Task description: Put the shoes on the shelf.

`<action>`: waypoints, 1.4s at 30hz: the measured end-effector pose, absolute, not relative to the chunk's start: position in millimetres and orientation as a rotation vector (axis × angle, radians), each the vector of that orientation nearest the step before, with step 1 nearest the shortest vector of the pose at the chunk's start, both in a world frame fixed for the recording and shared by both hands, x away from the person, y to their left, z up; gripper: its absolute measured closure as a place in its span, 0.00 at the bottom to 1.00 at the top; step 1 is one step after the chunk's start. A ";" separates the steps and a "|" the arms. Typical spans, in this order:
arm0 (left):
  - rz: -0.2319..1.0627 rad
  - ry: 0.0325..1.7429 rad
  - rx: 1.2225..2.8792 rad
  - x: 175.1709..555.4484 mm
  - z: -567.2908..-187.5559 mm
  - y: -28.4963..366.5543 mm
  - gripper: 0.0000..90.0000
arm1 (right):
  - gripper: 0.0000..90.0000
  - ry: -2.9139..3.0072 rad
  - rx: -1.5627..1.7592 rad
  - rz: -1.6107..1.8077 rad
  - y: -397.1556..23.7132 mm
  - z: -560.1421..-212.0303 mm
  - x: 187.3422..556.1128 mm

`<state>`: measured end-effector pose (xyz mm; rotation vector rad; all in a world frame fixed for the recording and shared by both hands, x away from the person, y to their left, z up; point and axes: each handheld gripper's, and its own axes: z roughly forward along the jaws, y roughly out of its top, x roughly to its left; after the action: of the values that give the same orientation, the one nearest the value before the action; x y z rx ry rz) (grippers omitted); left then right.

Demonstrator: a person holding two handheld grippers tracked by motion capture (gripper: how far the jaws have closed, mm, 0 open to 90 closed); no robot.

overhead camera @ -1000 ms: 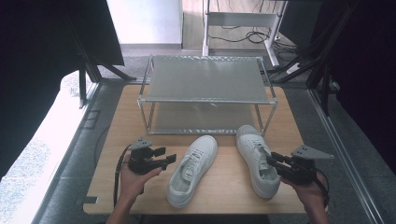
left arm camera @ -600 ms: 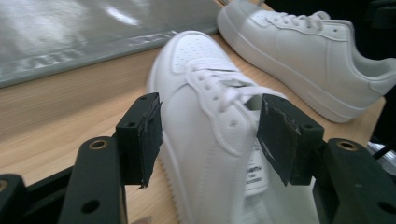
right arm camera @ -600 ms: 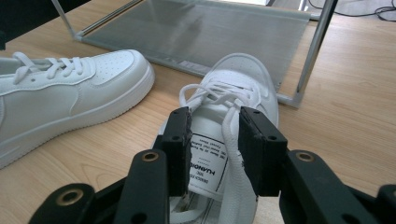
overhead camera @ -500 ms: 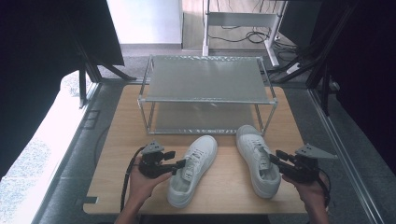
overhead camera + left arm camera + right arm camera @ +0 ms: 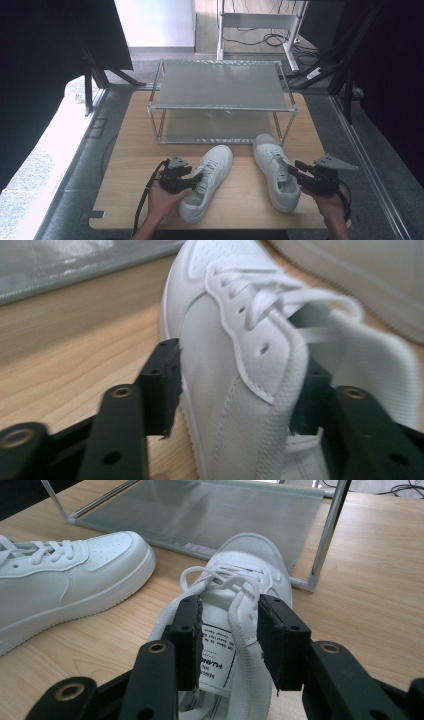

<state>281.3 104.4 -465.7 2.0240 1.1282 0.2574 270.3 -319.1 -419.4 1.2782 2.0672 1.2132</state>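
Your left tongs [image 5: 196, 178] have just been closing, and they now straddle the side wall of the left shoe [image 5: 207, 181] near its collar: 1 jaw outside against the leather, the other inside the opening. In the left gripper view the outer pad looks to be just meeting the wall [image 5: 235, 390], but you cannot tell whether it has bitten firmly yet. A second ago these tongs stood apart from the shoe, off to its side; since then they have come in to the shoe's side, so the pick-up on this side is nearly set.

Your right tongs [image 5: 294, 169] have just been opening a little. In the right gripper view their jaws stand apart on either side of the tongue and laces of the right shoe [image 5: 235, 615], with a gap showing at each pad, so nothing is clamped there.

Both shoes lie on the wooden table [image 5: 130, 165], toes toward the 2-tier metal rack [image 5: 220, 85], which stands just beyond them. I judge the next step calls for a firm squeeze on the left before any lift.
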 end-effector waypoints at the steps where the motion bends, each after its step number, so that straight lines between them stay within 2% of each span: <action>1: 0.271 1.134 2.035 281.8 -466.6 102.7 0.58 | 0.70 2.064 1.280 1.210 -319.3 -419.5 270.5; 3: 0.279 1.143 2.032 282.4 -467.6 101.2 0.64 | 0.70 2.064 1.284 1.193 -319.8 -420.2 271.7; 5: 0.279 1.146 2.028 282.9 -468.0 99.8 0.66 | 0.70 2.065 1.284 1.183 -319.6 -420.7 272.2; 7: 0.290 1.151 2.028 282.4 -469.2 96.9 0.75 | 0.69 2.072 1.288 1.147 -317.8 -423.2 275.6; 11: 0.334 1.162 2.041 282.6 -470.5 92.5 0.76 | 0.68 2.077 1.291 1.110 -316.4 -423.3 278.7; 25: 0.356 1.200 2.070 288.6 -472.5 86.2 0.77 | 0.64 2.158 1.324 0.925 -308.4 -443.9 302.9; 30: 0.375 1.200 2.079 288.3 -472.5 84.8 0.80 | 0.68 2.160 1.381 0.874 -309.2 -457.1 314.5; 37: 0.424 1.203 2.092 286.6 -472.7 82.0 0.88 | 0.89 2.149 1.345 0.806 -300.6 -457.7 315.8; 42: 0.401 1.201 2.072 287.3 -472.5 87.5 0.92 | 0.93 2.107 1.360 0.824 -300.8 -458.5 314.0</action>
<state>287.3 87.5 -472.5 2.0725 1.2005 0.4010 314.0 -300.8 -458.5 1.3597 2.1069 0.8239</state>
